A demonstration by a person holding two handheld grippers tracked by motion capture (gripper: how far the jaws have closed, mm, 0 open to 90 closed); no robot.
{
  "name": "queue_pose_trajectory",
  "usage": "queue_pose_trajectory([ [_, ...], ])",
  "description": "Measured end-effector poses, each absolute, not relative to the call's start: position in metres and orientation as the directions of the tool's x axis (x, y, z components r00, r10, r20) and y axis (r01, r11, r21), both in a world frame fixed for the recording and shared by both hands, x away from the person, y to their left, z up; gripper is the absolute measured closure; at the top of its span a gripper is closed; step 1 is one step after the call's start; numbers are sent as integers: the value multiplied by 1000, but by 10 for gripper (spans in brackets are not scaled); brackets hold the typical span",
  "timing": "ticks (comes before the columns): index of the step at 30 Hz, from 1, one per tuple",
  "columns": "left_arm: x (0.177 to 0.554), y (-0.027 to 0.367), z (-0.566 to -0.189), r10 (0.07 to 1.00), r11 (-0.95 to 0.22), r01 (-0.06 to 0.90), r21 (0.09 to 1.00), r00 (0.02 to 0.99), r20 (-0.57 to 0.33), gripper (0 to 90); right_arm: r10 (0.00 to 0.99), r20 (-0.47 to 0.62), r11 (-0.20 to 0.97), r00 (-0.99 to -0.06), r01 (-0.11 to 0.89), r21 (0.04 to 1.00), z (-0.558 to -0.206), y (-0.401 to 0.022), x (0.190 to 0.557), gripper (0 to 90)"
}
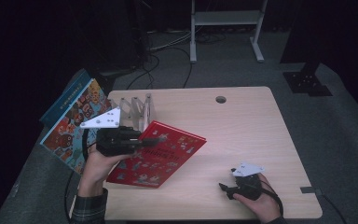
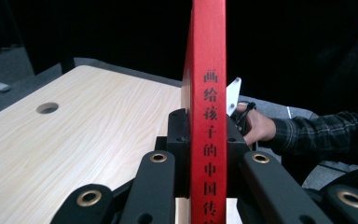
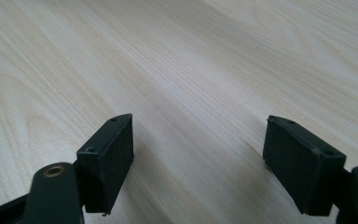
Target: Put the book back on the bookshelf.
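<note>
High view: the left gripper (image 1: 156, 138), held in the person's left hand (image 1: 95, 165), pinches a red book (image 1: 161, 156) by its spine edge. The book hangs tilted over the left half of the wooden table (image 1: 242, 126), cover facing up, its near corner low by the tabletop. Behind it stands a clear rack (image 1: 137, 109) on the table's far left corner. A second picture book (image 1: 72, 123) with a blue edge leans off the table's left side. The right gripper (image 1: 224, 189) rests low over the near right part of the table, well apart from the red book.

Left gripper view: the red book's spine (image 2: 208, 116) stands upright between the two black pads (image 2: 179, 144), which press on it from both sides; dark characters run down the spine. Beyond it appear the person's other hand (image 2: 257, 127) and a plaid sleeve (image 2: 321, 135).

Right gripper view: the jaws stand spread, the fingertips (image 3: 109, 154) apart over bare wood grain (image 3: 191, 70), with nothing between them.
</note>
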State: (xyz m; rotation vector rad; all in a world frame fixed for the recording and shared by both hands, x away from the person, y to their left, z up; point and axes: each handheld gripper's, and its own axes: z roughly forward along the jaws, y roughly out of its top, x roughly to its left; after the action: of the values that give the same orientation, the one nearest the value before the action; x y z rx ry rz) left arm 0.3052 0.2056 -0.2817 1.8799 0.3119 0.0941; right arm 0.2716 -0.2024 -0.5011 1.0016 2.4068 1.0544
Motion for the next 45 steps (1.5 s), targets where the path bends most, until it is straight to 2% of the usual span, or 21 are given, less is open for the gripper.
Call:
queue_pose_trajectory([
  [26,281,310,-278,536,-172,213,962,839,-90,798,720,-15,475,-694,477,740,-501,-203,272,238],
  [39,271,338,-281,641,-117,227,967,761,-101,798,721,-14,474,-693,477,740,-501,-203,273,238],
  [45,270,342,-281,694,-121,224,967,716,-79,798,721,-14,474,-693,478,740,-501,-203,273,238],
])
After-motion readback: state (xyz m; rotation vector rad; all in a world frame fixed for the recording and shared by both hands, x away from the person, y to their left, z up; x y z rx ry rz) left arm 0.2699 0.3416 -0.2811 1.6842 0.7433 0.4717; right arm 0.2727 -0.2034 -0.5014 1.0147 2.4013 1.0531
